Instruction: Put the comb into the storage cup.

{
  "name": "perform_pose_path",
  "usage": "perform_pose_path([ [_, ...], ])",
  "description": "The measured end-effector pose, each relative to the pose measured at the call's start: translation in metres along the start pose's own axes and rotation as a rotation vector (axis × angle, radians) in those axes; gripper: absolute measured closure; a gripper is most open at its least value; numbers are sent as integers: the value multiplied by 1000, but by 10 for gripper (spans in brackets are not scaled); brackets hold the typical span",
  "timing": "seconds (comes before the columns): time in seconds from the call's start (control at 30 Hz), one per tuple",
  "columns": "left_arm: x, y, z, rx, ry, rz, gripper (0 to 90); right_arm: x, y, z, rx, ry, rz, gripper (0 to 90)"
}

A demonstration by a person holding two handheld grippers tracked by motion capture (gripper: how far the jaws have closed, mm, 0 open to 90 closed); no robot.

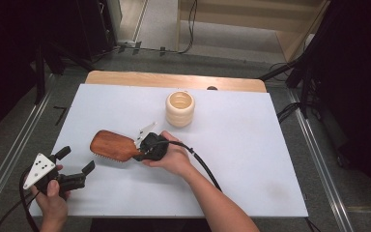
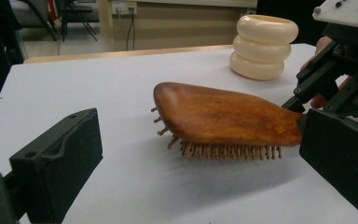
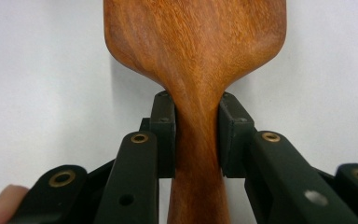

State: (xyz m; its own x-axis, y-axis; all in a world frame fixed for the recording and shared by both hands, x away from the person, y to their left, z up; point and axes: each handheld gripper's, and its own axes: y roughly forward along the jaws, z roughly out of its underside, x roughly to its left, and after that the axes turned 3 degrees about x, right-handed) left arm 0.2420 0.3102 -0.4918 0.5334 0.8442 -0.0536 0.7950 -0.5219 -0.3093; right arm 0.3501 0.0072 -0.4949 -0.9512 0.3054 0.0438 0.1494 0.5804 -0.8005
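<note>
A wooden paddle hairbrush [image 1: 111, 145] hovers slightly above the white table, bristles down [image 2: 223, 116]. My right gripper [image 1: 142, 151] is shut on the brush's narrow handle [image 3: 198, 135], one jaw pressing each side. My left gripper [image 1: 75, 162] sits at the table's front left, held by a hand, jaws wide open with nothing between them; the brush lies a short way beyond its fingertips [image 2: 60, 154].
A cream ribbed cup [image 1: 179, 108] stands upright behind the brush near the table's middle [image 2: 263, 46]. The white tabletop [image 1: 251, 159] has free room to the right and front. Cables trail from both grippers toward the front edge.
</note>
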Motion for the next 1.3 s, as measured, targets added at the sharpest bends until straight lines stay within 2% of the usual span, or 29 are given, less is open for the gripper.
perform_pose_path([
  [0.27, 0, 0, 0, 0, -2, 1, 0, 2, -9, 2, -52, 2, 20, 697],
  [0.43, 2, 0, 0, -5, -28, 10, 0, 4, -17, 6, -77, 14, 33, 697],
  [0.63, -1, 2, -2, 13, -2, 3, 0, 6, -26, 10, -125, 26, 42, 697],
  [0.8, 0, 3, -4, 14, -16, 14, 0, 9, -33, 13, -162, 36, 51, 697],
  [0.87, 0, 3, -5, 22, -7, 15, 0, 10, -35, 15, -173, 44, 54, 698],
  [0.97, -4, 4, -7, 32, 0, 21, 0, 10, -37, 17, -185, 41, 58, 697],
  [1.23, -18, 8, -16, 31, 19, 52, 0, 12, -54, 28, -233, 70, 76, 697],
  [1.3, -22, 9, -18, 32, 29, 57, 0, 11, -55, 29, -237, 63, 77, 697],
])
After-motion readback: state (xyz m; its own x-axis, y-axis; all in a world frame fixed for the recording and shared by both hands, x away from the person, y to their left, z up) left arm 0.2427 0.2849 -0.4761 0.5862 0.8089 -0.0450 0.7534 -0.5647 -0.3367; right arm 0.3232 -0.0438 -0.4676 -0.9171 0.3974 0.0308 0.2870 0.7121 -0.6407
